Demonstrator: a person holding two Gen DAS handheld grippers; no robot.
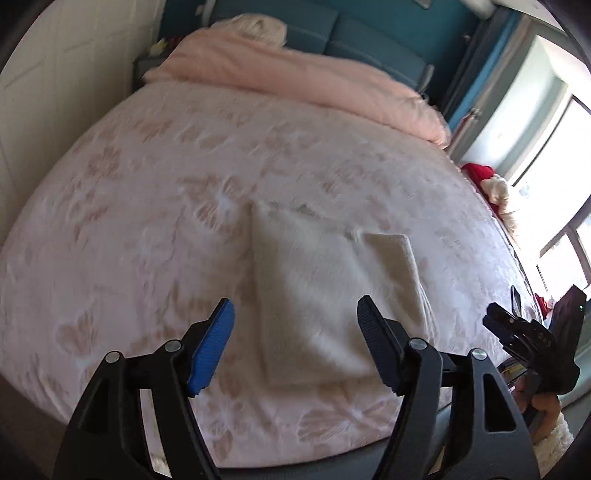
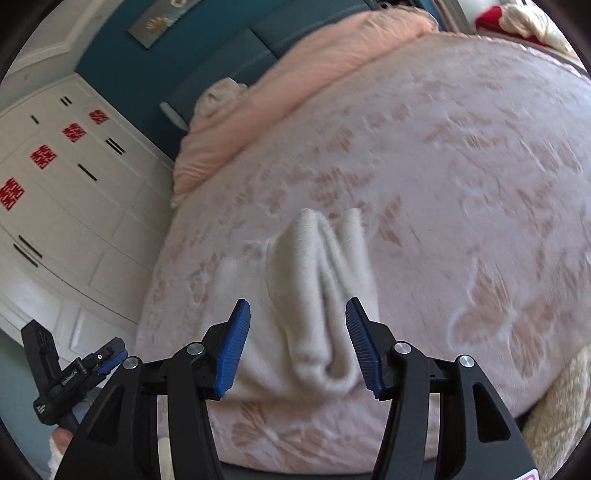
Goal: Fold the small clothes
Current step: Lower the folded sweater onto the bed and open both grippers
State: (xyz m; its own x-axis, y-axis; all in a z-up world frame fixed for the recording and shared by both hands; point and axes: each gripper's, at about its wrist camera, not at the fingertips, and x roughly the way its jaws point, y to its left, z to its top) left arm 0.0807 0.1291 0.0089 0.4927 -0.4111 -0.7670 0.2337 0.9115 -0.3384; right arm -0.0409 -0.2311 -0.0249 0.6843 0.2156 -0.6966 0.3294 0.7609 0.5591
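A small white knit garment (image 1: 325,291) lies folded on the pink floral bed cover (image 1: 155,206), near the bed's front edge. My left gripper (image 1: 295,317) is open and empty, held above the garment's near end. In the right wrist view the garment (image 2: 314,295) shows a raised fold running lengthwise. My right gripper (image 2: 298,317) is open and empty just above its near end. The right gripper (image 1: 517,332) shows at the right edge of the left wrist view, and the left gripper (image 2: 107,356) at the lower left of the right wrist view.
A rolled pink duvet (image 1: 295,74) lies along the teal headboard (image 1: 369,33). White wardrobe doors (image 2: 62,192) with red stickers stand left of the bed. Red and cream items (image 1: 487,181) sit by the window (image 1: 554,166) on the right.
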